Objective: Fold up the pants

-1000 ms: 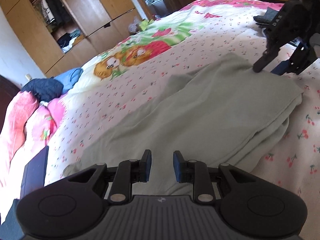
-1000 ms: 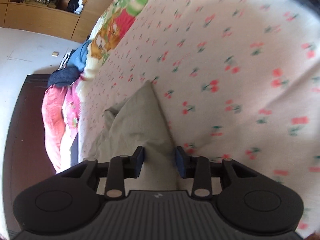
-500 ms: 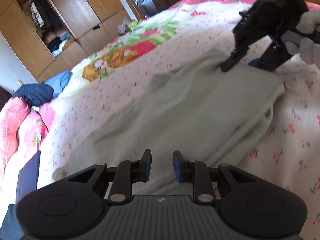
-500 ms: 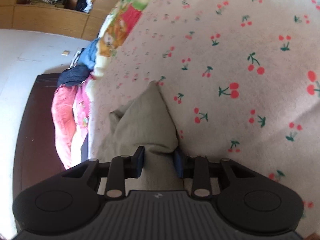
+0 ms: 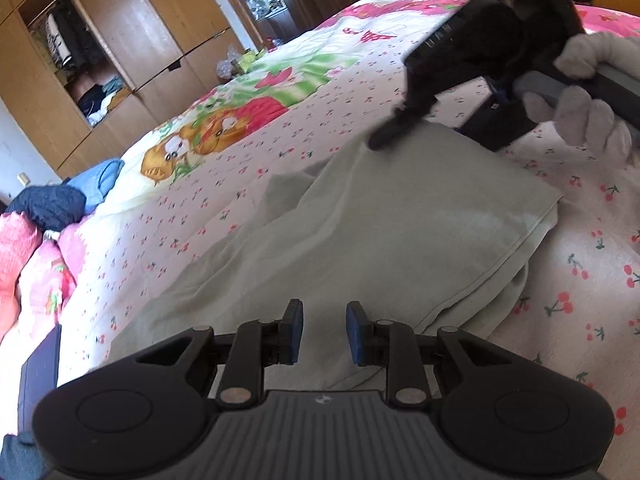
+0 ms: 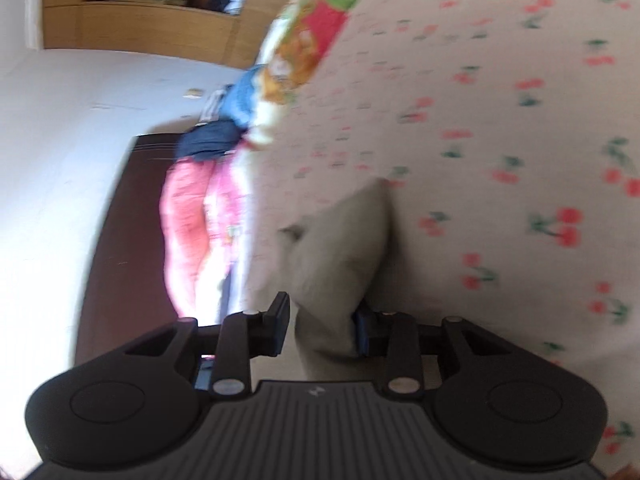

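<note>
Pale grey-green pants [image 5: 360, 232] lie partly folded on a cherry-print bedspread [image 5: 580, 280]. My left gripper [image 5: 322, 330] hovers open over their near part with nothing between its pads. In the left wrist view the right gripper [image 5: 420, 128] touches the far fold of the pants, held by a gloved hand [image 5: 580, 120]. In the right wrist view a corner of the pants [image 6: 340, 248] sits between the fingers of my right gripper [image 6: 320, 330]. Cloth touches the right pad and a gap shows at the left pad.
A wooden wardrobe [image 5: 120, 40] with open shelves stands beyond the bed. Blue and dark clothes [image 5: 60, 200] and a pink quilt [image 5: 24, 264] pile at the bed's left end. A cartoon print [image 5: 208, 136] covers the far bedspread.
The right gripper has moved left along the pants' far fold and lifted the corner, which now stands between its fingers. My left gripper has stayed open while its view shifted closer to the pants.
</note>
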The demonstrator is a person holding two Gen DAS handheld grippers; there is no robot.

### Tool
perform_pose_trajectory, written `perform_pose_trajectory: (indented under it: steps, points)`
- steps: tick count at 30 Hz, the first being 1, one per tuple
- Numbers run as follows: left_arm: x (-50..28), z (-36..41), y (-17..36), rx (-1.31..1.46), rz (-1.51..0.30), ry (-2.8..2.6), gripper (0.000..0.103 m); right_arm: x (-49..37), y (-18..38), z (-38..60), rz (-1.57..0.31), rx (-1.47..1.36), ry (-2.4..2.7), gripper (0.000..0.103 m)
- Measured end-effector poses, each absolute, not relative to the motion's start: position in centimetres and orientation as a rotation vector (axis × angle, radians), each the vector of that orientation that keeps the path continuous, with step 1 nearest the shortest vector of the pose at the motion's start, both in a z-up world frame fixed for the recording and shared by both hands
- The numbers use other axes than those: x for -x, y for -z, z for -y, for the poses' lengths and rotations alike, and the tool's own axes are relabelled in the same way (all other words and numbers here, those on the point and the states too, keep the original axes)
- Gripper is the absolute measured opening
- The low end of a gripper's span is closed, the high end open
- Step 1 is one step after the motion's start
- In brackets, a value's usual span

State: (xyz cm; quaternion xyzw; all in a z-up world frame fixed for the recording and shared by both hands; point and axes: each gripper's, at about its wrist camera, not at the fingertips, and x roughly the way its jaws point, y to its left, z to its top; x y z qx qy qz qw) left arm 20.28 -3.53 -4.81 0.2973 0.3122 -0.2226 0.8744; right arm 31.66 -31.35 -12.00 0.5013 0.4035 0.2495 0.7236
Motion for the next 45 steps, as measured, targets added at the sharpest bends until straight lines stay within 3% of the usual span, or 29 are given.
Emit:
perform_pose_trajectory:
  steps: [2, 3, 4, 10, 15, 22, 29, 32, 35, 45]
  points:
    - [-20.2, 3.8, 4.8, -0.625, -0.645, 0.471, 0.039, -31.4, 12.2, 31.3, -0.915, -1.047, -0.506, 0.031]
    - [-20.3, 3.9, 5.0, -0.631, -0.653, 0.473, 0.039, -31.3, 13.0, 31.3, -0.957, -1.022, -0.471, 0.016]
    - [-20.4, 4.2, 5.4, -0.638, -0.669, 0.475, 0.039, -31.1, 13.7, 31.2, -0.970, -1.044, -0.447, 0.012]
    - [-19.7, 5.0, 6.0, -0.604, -0.700, 0.527, 0.033, -30.1, 9.8, 32.2, -0.948, -1.177, -0.404, 0.006]
    - [-20.0, 4.0, 4.3, -0.462, -0.676, 0.574, 0.034, -30.3, 3.0, 29.0, -0.972, -1.077, -0.411, 0.006]
    - [-21.4, -6.3, 2.4, -0.291, -0.695, 0.508, 0.034, -32.8, -2.9, 15.4, -1.017, -0.915, -0.436, 0.006]
    - [-20.3, -16.9, 1.0, -0.170, -0.703, 0.433, 0.034, -36.4, 0.1, 0.2, -1.119, -0.775, -0.426, 0.007]
    - [-19.8, -19.4, 1.9, -0.148, -0.723, 0.397, 0.035, -37.7, 3.2, -4.1, -1.201, -0.667, -0.371, 0.012]
    - [-19.2, -20.9, 2.7, -0.126, -0.752, 0.360, 0.035, -37.6, 5.1, -6.3, -1.259, -0.614, -0.355, 0.016]
    - [-19.3, -24.1, 1.7, 0.058, -0.789, 0.302, 0.040, -36.4, 1.8, -7.3, -1.253, -0.469, -0.377, 0.025]
